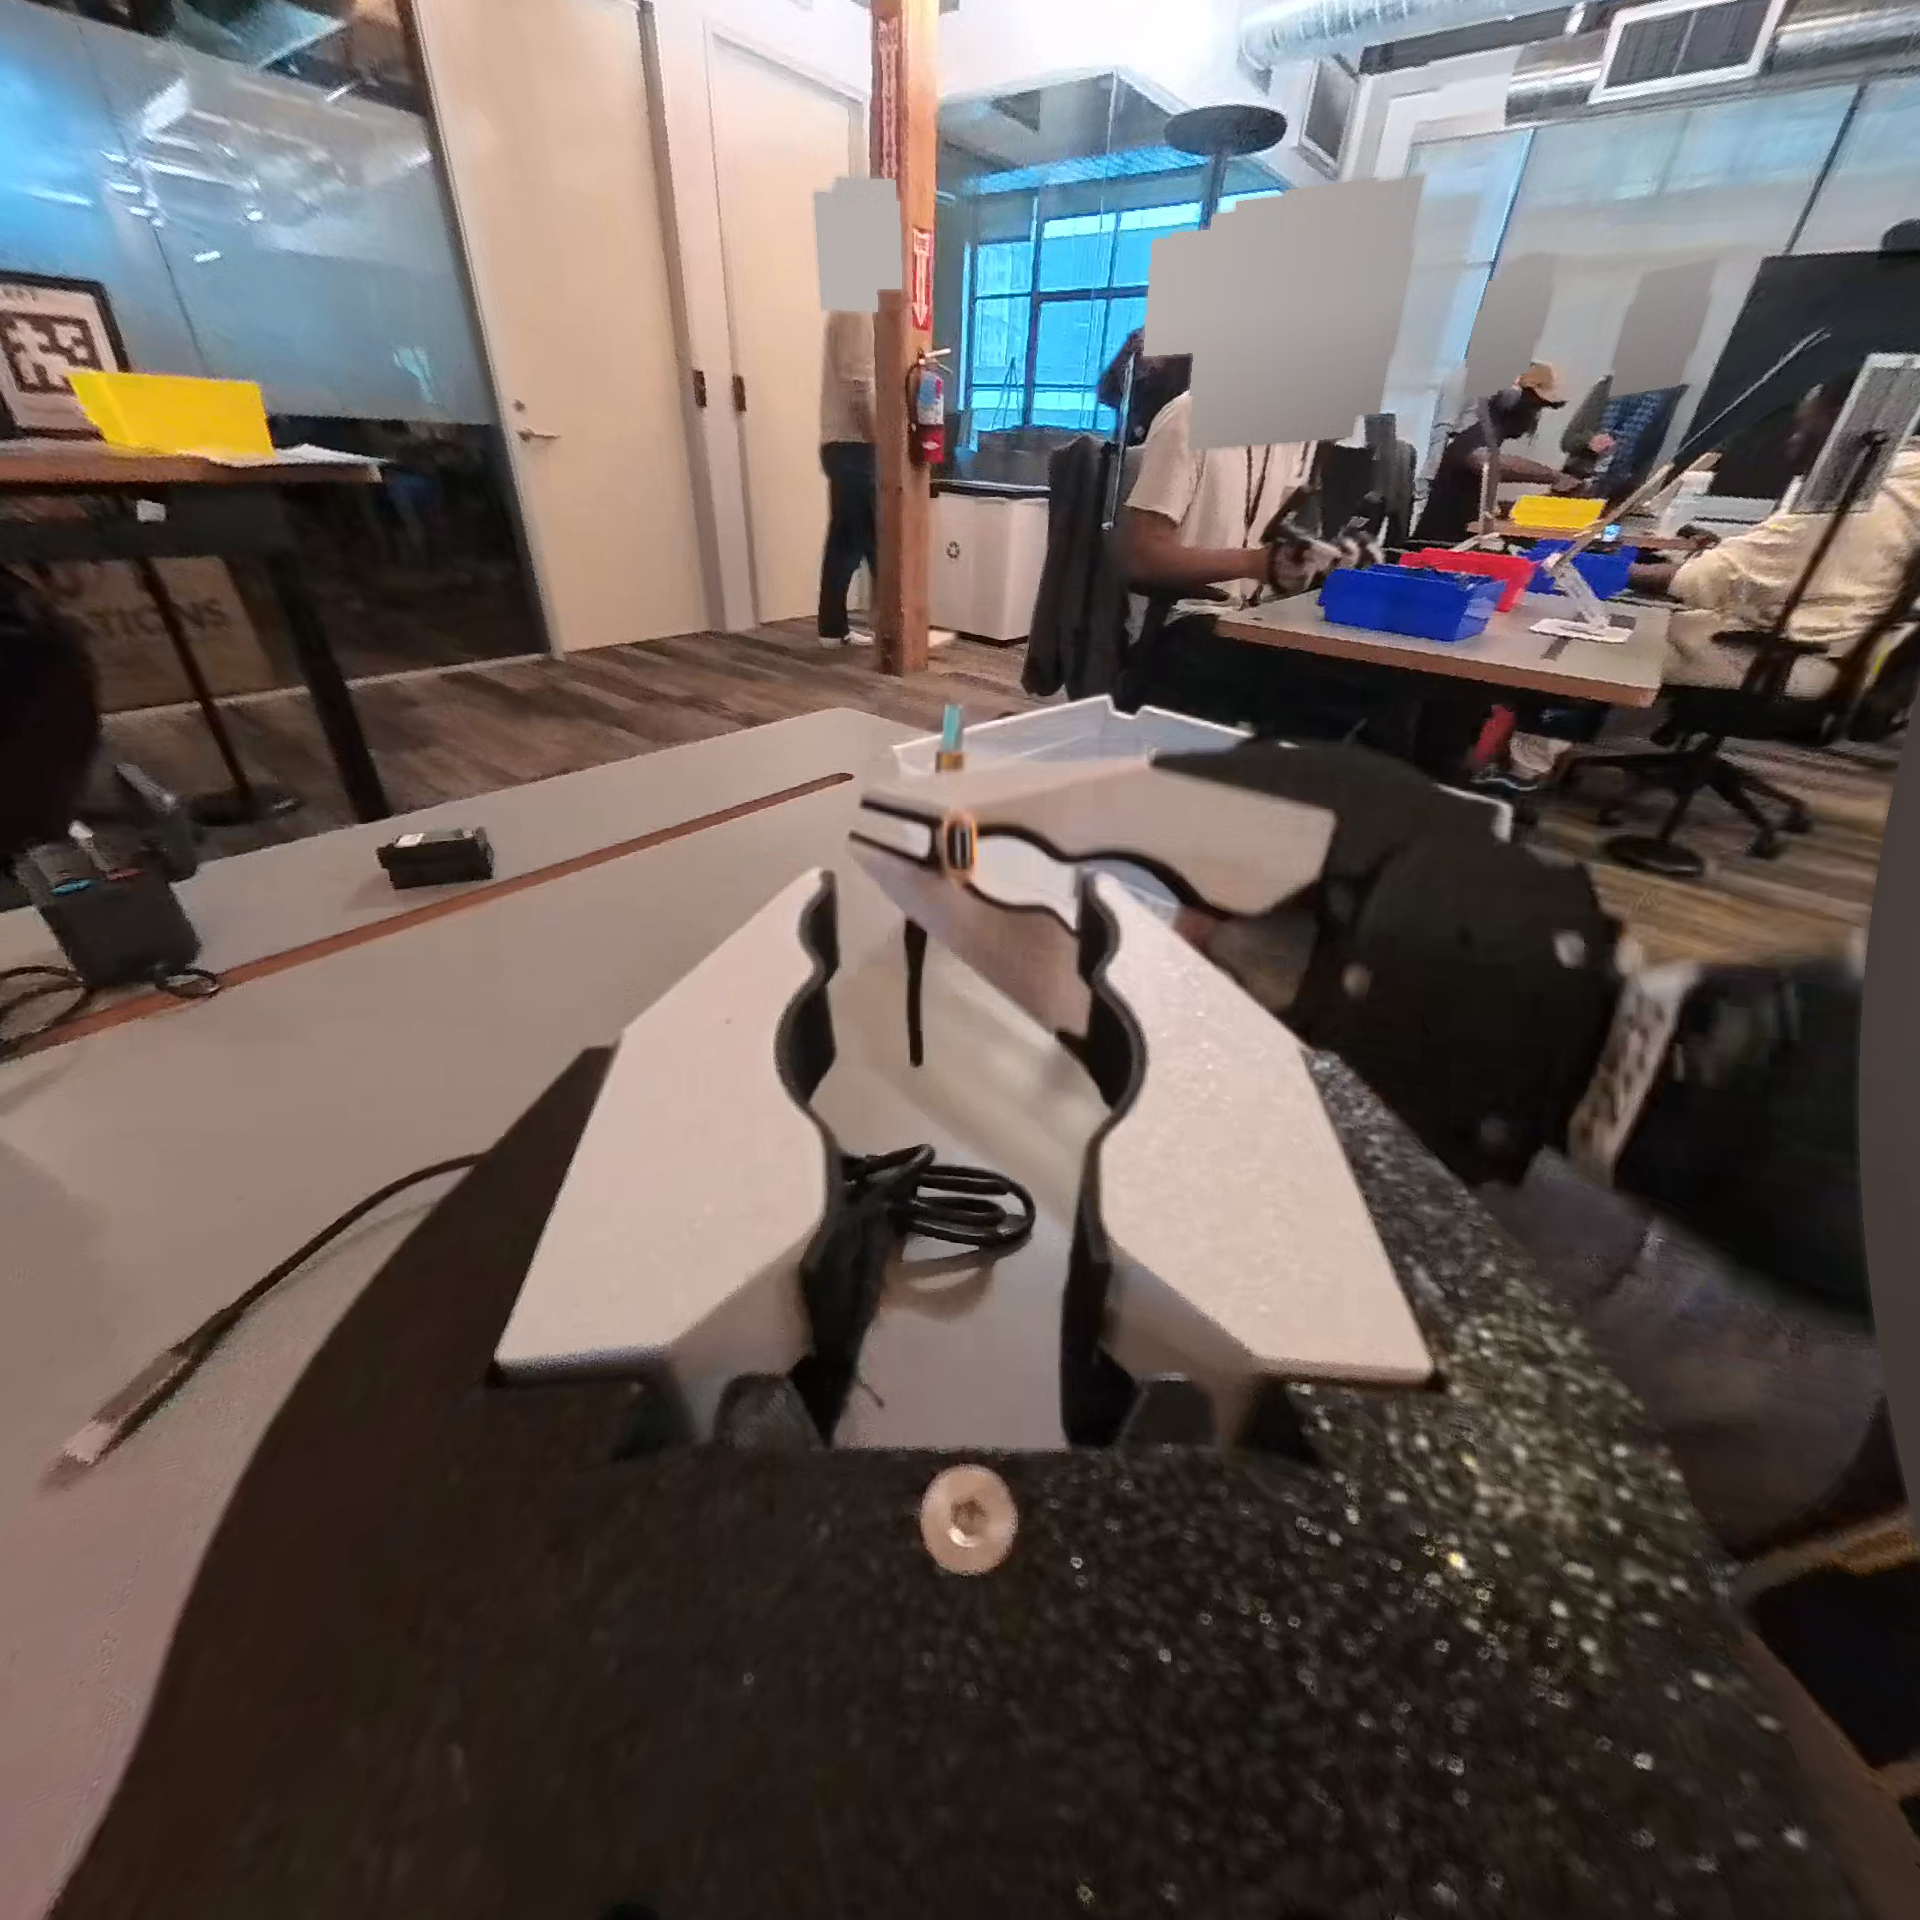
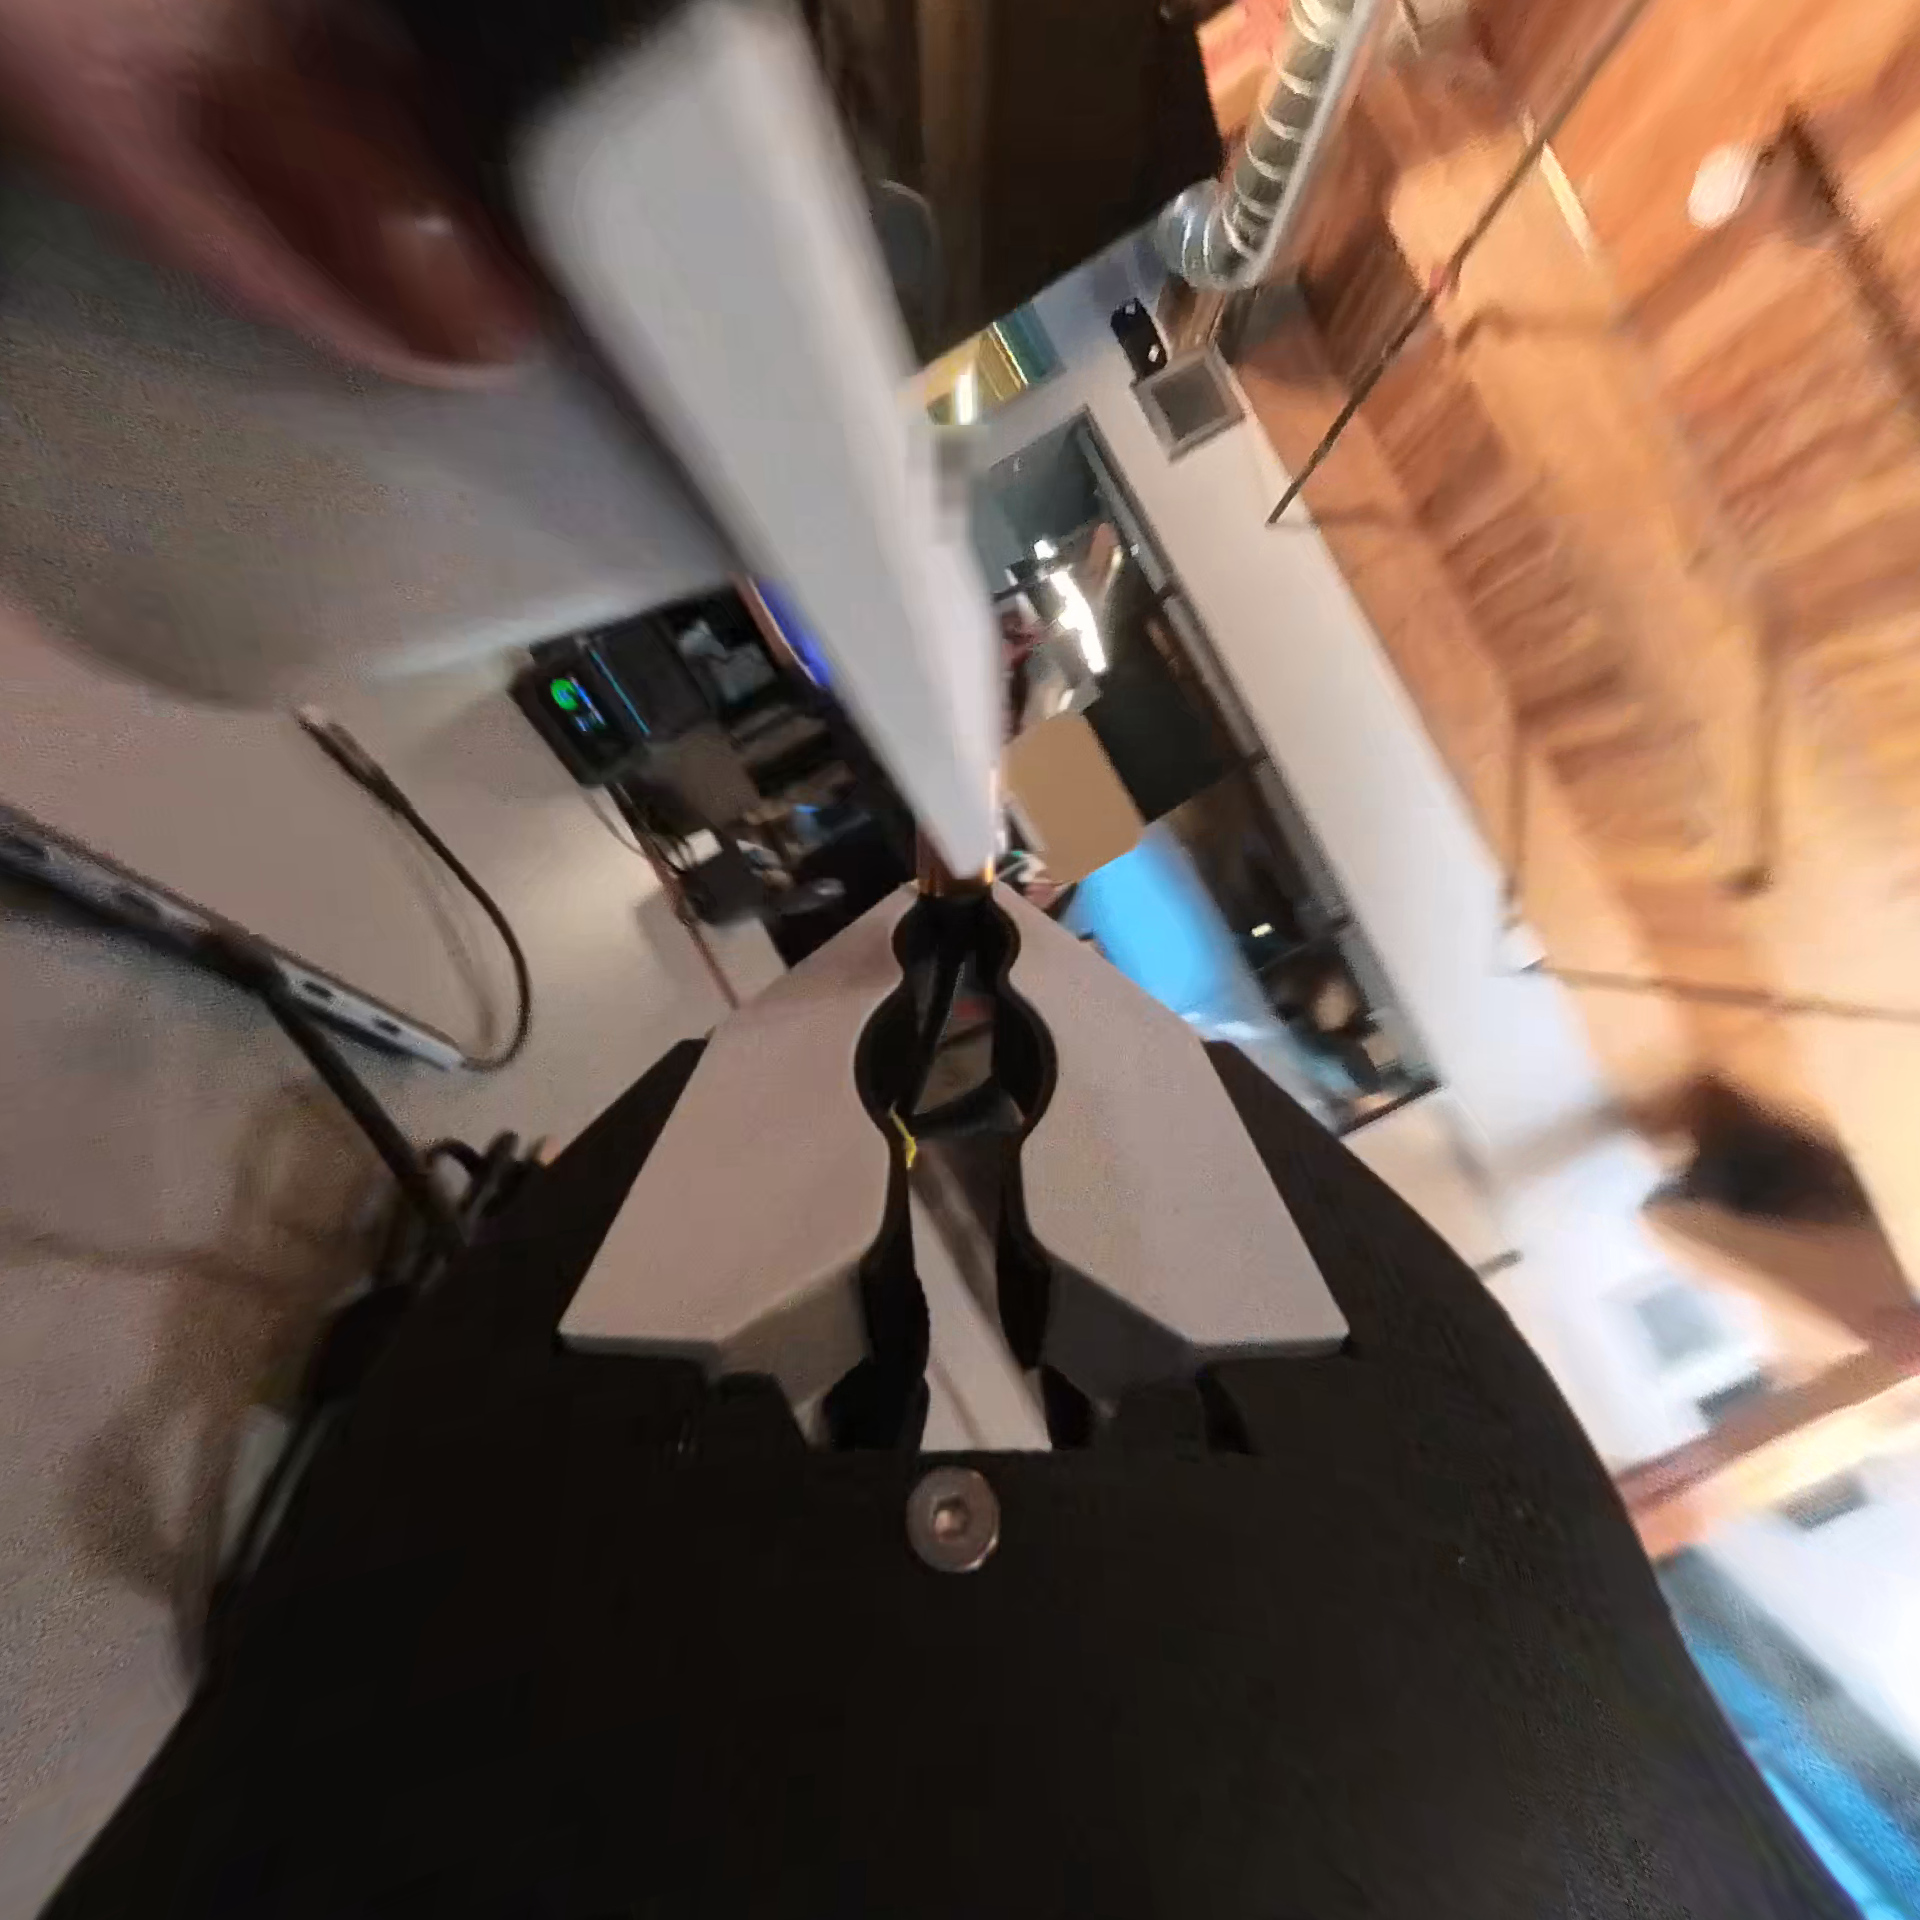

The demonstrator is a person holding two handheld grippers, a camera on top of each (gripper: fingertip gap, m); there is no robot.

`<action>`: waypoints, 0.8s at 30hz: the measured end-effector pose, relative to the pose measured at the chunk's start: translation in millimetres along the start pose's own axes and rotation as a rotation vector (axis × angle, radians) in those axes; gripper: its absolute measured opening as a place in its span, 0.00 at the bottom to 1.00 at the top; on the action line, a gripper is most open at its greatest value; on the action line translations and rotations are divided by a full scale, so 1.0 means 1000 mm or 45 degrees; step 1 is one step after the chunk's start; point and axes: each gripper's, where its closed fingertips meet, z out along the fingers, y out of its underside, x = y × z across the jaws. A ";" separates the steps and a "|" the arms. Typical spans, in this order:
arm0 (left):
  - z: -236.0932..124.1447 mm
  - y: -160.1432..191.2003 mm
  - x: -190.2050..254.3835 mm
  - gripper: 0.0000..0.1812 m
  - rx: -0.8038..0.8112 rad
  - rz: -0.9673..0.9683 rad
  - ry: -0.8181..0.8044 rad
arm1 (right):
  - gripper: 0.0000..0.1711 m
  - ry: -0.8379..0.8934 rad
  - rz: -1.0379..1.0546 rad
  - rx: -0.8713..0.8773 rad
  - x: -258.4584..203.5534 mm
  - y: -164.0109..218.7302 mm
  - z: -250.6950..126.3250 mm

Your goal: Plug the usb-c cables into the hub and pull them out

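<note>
1. Right wrist view badly smeared by motion and rolled over, with the desk off to the left, so fine detail is lost. Only a gold-brown sliver of the usb-c plug showing at the tips, the rest buried between the pads.
2. Hub seen as a pale silver bar lying flat on the desk near the left edge, ports too blurred to count and far end lost in the blur. Not visible in the left wrist view.
3. Sharper in the left wrist view: plug held above the desk, facing end-on into the camera, long axis roughly level and aimed at the left claw. Black cable hanging straight down below it. Loose coil lying on the desk underneath. Cannot tell whether the two join.
4. Right claw reaching in from the right, raised off the desk, fingers stacked one over the other and pressed together on the plug. Same pinch at the tips in its own view.
5. Left claw spread wide and holding nothing, fingers pointing forward just beneath the plug. Touching or not, cannot tell.
6. Second cable lying on the desk at left, partly hidden behind the left claw's black body, end connector blurred.
</note>
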 end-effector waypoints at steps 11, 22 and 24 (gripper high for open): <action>0.007 0.019 -0.004 0.02 -0.166 0.096 0.004 | 0.03 -0.025 -0.204 -0.025 -0.019 0.007 -0.006; -0.016 -0.040 -0.019 0.02 0.505 -0.207 0.066 | 0.13 -0.740 2.035 0.395 0.000 -0.032 -0.028; -0.012 -0.036 -0.013 0.02 0.518 -0.304 0.171 | 0.17 -0.813 2.303 0.442 0.004 -0.028 -0.022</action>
